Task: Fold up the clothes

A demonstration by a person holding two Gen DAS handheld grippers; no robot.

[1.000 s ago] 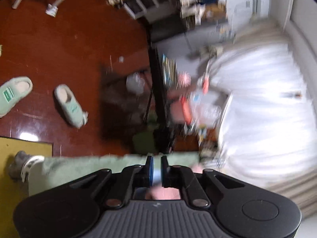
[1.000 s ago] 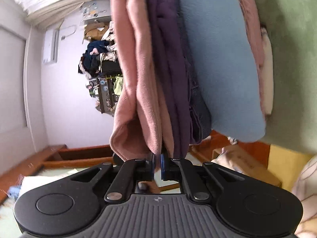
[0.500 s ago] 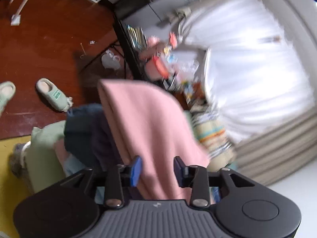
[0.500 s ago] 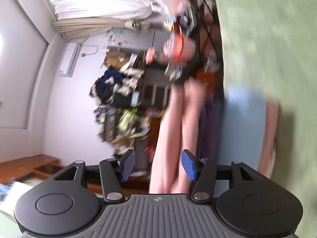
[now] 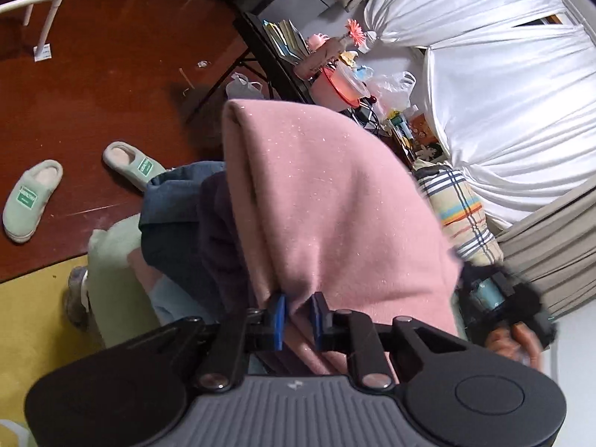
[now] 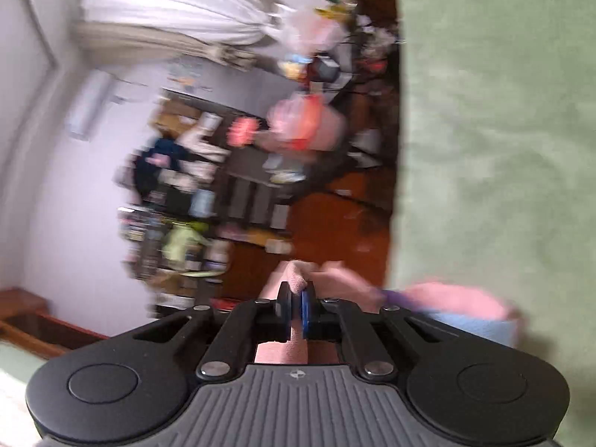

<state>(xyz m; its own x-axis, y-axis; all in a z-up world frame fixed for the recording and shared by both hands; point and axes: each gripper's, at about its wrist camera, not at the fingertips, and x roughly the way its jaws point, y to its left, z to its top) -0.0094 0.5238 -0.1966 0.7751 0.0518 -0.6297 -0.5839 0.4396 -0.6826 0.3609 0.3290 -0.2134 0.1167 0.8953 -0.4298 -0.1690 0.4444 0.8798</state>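
A folded pink garment (image 5: 335,201) lies on top of a stack with a dark purple piece (image 5: 219,238), blue denim (image 5: 171,193) and a light blue piece (image 5: 167,298), all on a green sheet (image 5: 108,272). My left gripper (image 5: 298,316) sits at the pink garment's near edge; its jaws are closing with that pink fold between the blue pads. The right wrist view is blurred. There my right gripper (image 6: 296,307) has its jaws closing and pinches a pink fold (image 6: 294,283), with the green sheet (image 6: 484,149) to the right. A hand (image 5: 521,339) holds that right gripper at the stack's right.
Two green slippers (image 5: 31,197) (image 5: 130,162) lie on the red-brown floor. A black desk (image 5: 268,56) crowded with clutter stands beyond the stack, white curtains (image 5: 503,93) behind it. A plaid pillow (image 5: 458,208) lies to the right, a yellow mat (image 5: 33,305) at lower left.
Both grippers went from shut to wide open beside the pink garment, then closed onto its near edge. The left view swung onto the stack; the right view swung towards the room.
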